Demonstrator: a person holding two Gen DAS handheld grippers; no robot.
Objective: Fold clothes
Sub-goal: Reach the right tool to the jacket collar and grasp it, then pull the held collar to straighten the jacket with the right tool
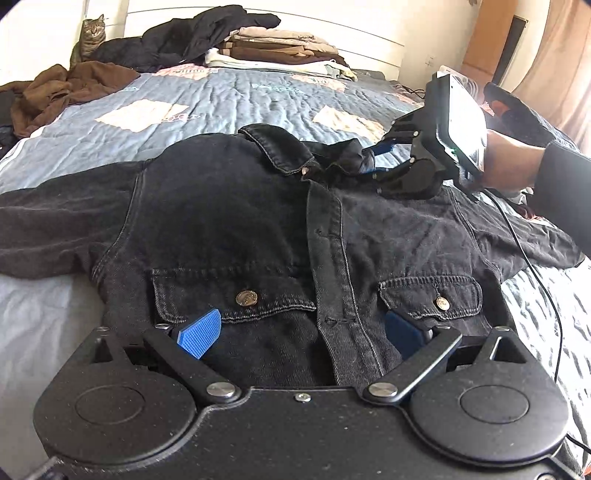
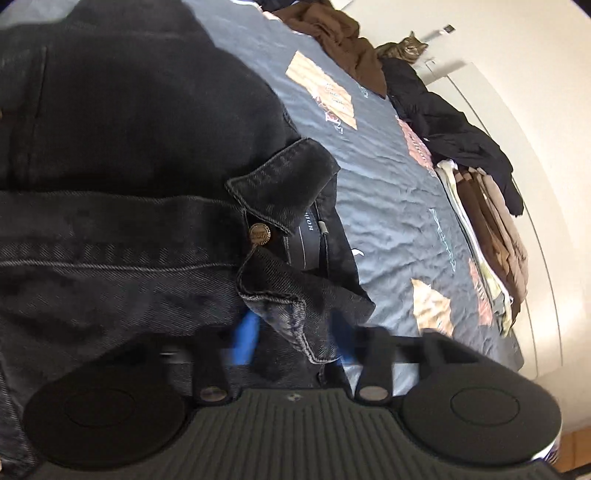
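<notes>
A: Where does the black denim jacket (image 1: 229,221) lie, and which way does it point?

B: Flat and face up on the blue quilt (image 1: 221,99), collar (image 1: 275,147) toward the headboard, sleeves stretched out to either side, so its long axis runs sleeve to sleeve.

A: The grippers?

B: The right gripper (image 1: 376,158) pinches the collar's right flap between narrowed jaws. The left gripper (image 1: 299,332) stands wide over the chest pockets, gripping nothing.

A: Room around it?

B: Bare quilt beyond the collar; folded clothes (image 1: 280,48), a dark heap and a cat (image 1: 90,35) sit well apart at the far edge.
</notes>
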